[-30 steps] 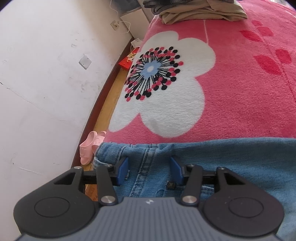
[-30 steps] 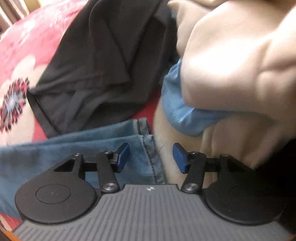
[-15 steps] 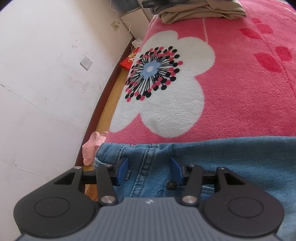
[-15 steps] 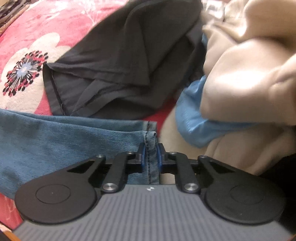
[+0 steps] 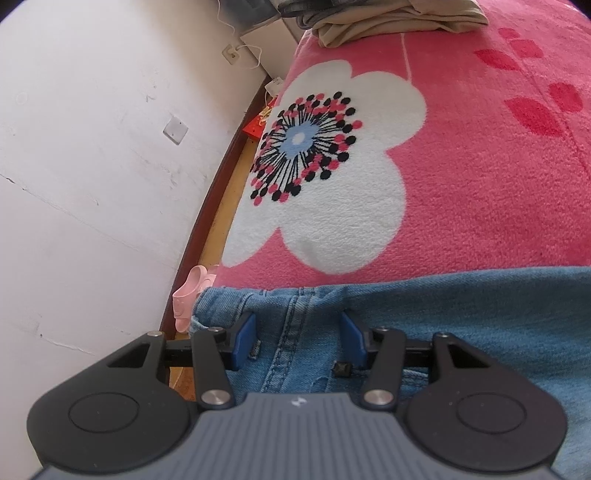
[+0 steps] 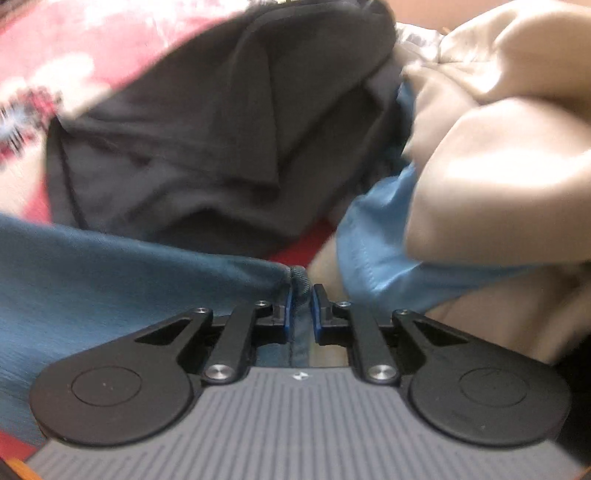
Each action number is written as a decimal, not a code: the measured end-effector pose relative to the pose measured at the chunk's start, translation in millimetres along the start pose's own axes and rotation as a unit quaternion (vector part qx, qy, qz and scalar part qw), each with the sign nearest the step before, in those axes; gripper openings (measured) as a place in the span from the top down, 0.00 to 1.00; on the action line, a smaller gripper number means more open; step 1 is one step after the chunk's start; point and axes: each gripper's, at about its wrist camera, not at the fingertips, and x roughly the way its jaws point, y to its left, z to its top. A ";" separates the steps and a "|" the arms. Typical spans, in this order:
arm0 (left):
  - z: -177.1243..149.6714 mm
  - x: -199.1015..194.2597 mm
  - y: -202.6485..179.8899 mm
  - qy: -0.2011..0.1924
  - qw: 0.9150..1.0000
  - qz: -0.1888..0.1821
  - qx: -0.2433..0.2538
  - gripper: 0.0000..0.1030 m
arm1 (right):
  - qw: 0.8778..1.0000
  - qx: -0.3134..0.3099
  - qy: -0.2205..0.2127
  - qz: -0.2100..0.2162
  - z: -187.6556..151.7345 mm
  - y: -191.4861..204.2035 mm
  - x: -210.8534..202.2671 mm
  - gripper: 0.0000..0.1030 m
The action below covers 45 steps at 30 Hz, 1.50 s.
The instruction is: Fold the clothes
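Blue jeans (image 5: 461,314) lie across a pink flowered blanket (image 5: 461,166). In the left wrist view my left gripper (image 5: 297,332) hovers over the waistband end near the bed's edge. It is open, its blue pads (image 5: 243,339) apart on either side of a stitched seam. In the right wrist view the jeans (image 6: 129,266) run in from the left, and my right gripper (image 6: 301,299) is shut on the stitched leg hem (image 6: 300,277). The hem is bunched between the pads. This view is blurred by motion.
A black garment (image 6: 221,147), a beige garment (image 6: 498,166) and a light blue one (image 6: 376,240) are heaped just beyond the right gripper. Folded beige clothes (image 5: 399,18) sit at the blanket's far end. A white wall (image 5: 92,184) and pink slippers (image 5: 188,295) lie left of the bed.
The right gripper went from open beside the jeans hem to shut on it, then tilted and shifted with the hem. The left gripper stayed still.
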 end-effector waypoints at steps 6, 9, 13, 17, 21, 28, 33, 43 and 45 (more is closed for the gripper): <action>-0.7 0.0 1.2 0.000 1.000 -0.003 -0.001 0.49 | 0.996 0.071 -0.032 -0.035 -1.2 -20.3 -54.8 0.79; -1.1 -0.1 2.4 -0.001 1.000 -0.006 -0.001 0.49 | 0.990 0.121 -0.053 0.045 -10.3 -20.9 -90.3 0.78; -0.9 0.1 4.3 0.001 1.000 -0.007 -0.005 0.49 | 0.977 0.075 -0.024 0.199 -29.1 24.2 -89.0 0.78; -0.9 -0.3 9.6 0.003 1.000 -0.017 -0.013 0.49 | 0.982 0.106 0.042 0.150 -63.6 19.5 -58.0 0.79; 0.5 0.4 21.7 0.009 0.999 -0.046 -0.025 0.49 | 0.964 0.248 0.085 0.038 -87.5 -35.2 -84.5 0.75; 11.1 -6.1 69.0 0.004 0.986 -0.163 -0.033 0.47 | 0.926 0.370 0.070 -0.031 -142.8 -42.9 -219.4 0.74; 9.7 -37.2 102.9 -0.101 0.974 -0.203 0.008 0.41 | 0.902 0.429 0.011 -0.048 -162.7 -13.6 -301.1 0.71; -28.7 -111.9 79.0 -0.106 0.946 -0.280 0.124 0.41 | 0.914 0.379 -0.059 0.130 -68.7 79.0 -271.7 0.69; -35.3 -119.9 48.9 -0.104 0.943 -0.283 0.140 0.41 | 0.912 0.367 -0.058 0.176 -54.7 99.8 -254.9 0.69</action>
